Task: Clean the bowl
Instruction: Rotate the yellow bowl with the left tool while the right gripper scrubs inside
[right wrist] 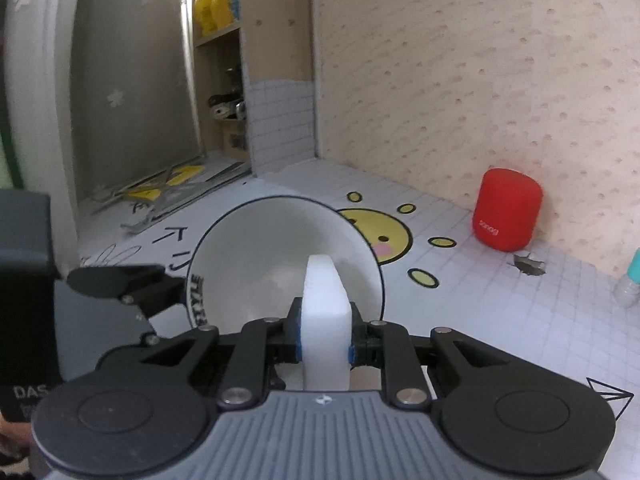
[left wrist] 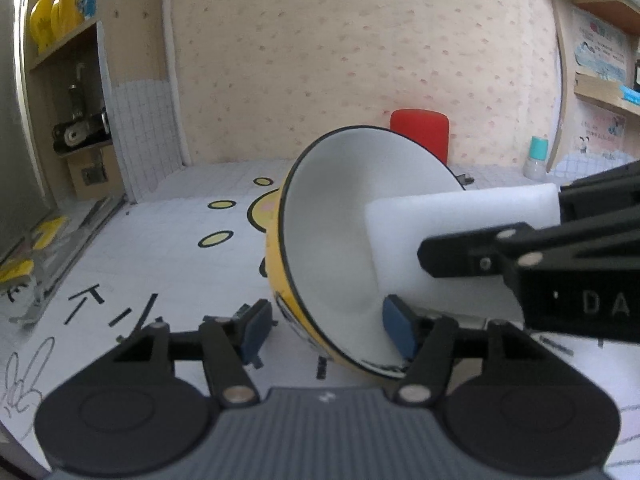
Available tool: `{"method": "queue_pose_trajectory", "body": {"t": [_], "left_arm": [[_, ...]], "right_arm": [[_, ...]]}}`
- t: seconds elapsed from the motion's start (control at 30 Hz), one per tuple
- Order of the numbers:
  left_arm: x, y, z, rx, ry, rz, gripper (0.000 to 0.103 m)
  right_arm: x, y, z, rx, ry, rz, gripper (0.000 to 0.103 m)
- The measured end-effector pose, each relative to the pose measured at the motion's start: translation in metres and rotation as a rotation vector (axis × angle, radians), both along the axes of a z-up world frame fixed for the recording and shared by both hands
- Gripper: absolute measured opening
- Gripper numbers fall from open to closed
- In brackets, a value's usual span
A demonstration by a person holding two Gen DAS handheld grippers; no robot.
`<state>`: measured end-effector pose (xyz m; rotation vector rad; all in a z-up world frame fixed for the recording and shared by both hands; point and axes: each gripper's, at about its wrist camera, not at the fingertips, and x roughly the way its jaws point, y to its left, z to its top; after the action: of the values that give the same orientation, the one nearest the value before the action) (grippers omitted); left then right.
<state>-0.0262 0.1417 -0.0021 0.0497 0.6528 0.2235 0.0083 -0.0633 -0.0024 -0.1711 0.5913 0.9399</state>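
Note:
A bowl (left wrist: 332, 216), yellow outside and white inside with a dark rim, is held tilted on its side above the table. My left gripper (left wrist: 328, 328) is shut on the bowl's lower wall, one blue pad (left wrist: 256, 328) outside and the other inside. My right gripper (right wrist: 325, 336) is shut on a white sponge block (right wrist: 322, 288). The sponge (left wrist: 440, 212) reaches into the bowl (right wrist: 272, 248) and its front end rests against the white inner wall. In the right wrist view the left gripper (right wrist: 120, 292) shows at the bowl's left edge.
A red cylindrical speaker (right wrist: 508, 208) stands by the back wall, with a small dark object (right wrist: 528, 266) on the mat in front of it. A teal-capped bottle (left wrist: 536, 158) stands at the right. The table mat (right wrist: 500, 320) carries a sun-face drawing. Shelves (left wrist: 64, 40) stand at the left.

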Motion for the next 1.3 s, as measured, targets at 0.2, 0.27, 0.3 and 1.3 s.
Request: {"method": "queue_pose_trajectory", "body": {"t": [0.2, 0.27, 0.3, 1.3], "left_arm": [[-0.011, -0.004, 0.0, -0.003, -0.023, 0.019, 0.05], [-0.015, -0.003, -0.001, 0.005, -0.033, 0.019, 0.048], [-0.017, -0.003, -0.001, 0.009, -0.038, 0.019, 0.048], [-0.008, -0.006, 0.001, -0.036, -0.023, -0.049, 0.043]], "right_arm": [[0.007, 0.008, 0.005, 0.06, 0.026, -0.013, 0.018], [0.008, 0.012, 0.006, 0.08, 0.05, 0.01, 0.018], [0.005, 0.015, 0.006, 0.077, 0.053, 0.024, 0.018], [-0.006, 0.017, -0.011, -0.054, 0.0, -0.042, 0.018]]}}
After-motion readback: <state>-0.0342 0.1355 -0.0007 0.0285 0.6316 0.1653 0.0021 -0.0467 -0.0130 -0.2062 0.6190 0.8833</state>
